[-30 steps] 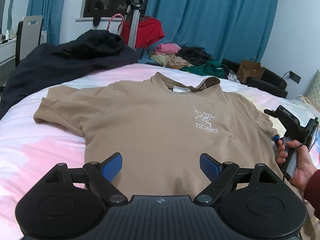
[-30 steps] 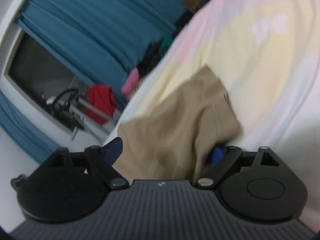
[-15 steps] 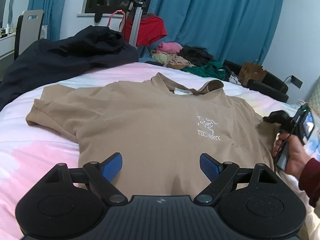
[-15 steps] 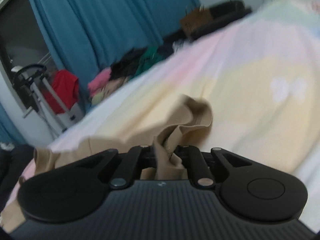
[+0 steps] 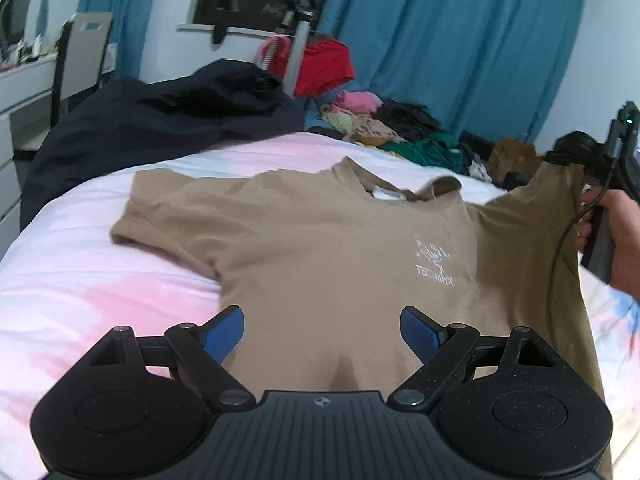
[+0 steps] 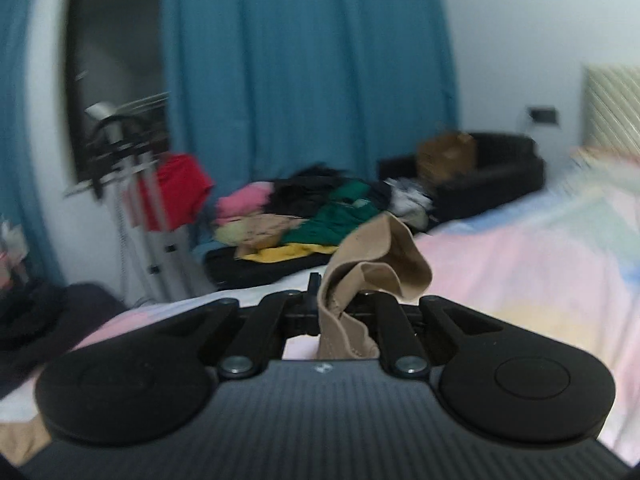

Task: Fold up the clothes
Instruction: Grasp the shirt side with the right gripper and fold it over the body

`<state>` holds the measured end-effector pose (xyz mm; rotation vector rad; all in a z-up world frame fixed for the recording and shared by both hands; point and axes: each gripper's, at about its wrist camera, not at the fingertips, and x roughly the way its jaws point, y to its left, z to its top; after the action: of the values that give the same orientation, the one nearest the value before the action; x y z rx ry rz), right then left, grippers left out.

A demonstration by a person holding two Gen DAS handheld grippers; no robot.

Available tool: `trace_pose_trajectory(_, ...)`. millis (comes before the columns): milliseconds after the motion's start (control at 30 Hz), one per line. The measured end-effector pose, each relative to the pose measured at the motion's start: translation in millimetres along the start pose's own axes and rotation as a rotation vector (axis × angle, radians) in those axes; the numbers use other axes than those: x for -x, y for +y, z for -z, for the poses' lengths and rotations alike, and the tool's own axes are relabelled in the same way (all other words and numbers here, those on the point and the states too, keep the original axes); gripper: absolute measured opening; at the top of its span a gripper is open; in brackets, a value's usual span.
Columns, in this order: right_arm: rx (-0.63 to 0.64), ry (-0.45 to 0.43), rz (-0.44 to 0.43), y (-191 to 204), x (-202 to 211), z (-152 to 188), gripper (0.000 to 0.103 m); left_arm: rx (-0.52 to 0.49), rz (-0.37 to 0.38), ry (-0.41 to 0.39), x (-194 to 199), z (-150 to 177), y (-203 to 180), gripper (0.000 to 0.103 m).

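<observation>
A tan T-shirt point(image 5: 340, 248) with a white chest logo lies front up on the pastel bedsheet point(image 5: 80, 280). My left gripper point(image 5: 322, 330) hovers open above the shirt's lower hem, its blue pads apart with only cloth below. In the left wrist view the right gripper point(image 5: 560, 160), held by a hand point(image 5: 624, 236), lifts the shirt's right sleeve off the bed. In the right wrist view the right gripper point(image 6: 340, 308) is shut on the bunched tan sleeve point(image 6: 376, 264), which sticks up between its jaws.
A dark navy garment point(image 5: 160, 120) is heaped at the bed's far left. Behind the bed lies a pile of mixed clothes point(image 5: 384, 120), with a stand carrying a red garment point(image 5: 324, 64), blue curtains, a black sofa point(image 6: 480, 176) and a cardboard box.
The right gripper closed on the shirt's right sleeve and raised it off the bed. The left gripper stayed open over the hem, shifting only slightly.
</observation>
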<state>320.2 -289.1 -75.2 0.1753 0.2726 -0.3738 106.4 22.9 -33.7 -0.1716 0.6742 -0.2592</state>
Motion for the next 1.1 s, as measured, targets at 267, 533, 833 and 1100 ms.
trace_pose_trajectory(267, 0.232, 0.127, -0.097, 142.5, -13.5, 55.0, 0.011, 0.066, -0.113, -0.001, -1.5, 0.2, 34.8, 0.088)
trace_pose_trajectory(533, 0.245, 0.187, -0.272, 169.4, -25.1, 87.9, 0.098, 0.055, -0.123, 0.038, -29.6, 2.5, 41.8, 0.088)
trace_pose_trajectory(833, 0.110, 0.186, -0.365, 113.7, 74.5, 60.8, 0.098, 0.030, -0.128, 0.017, -25.8, 5.1, 32.9, 0.088)
trace_pose_trajectory(1100, 0.124, 0.135, -0.386, 25.5, 237.2, 77.8, 0.098, -0.008, -0.103, 0.013, 6.0, 12.5, 20.9, 0.088)
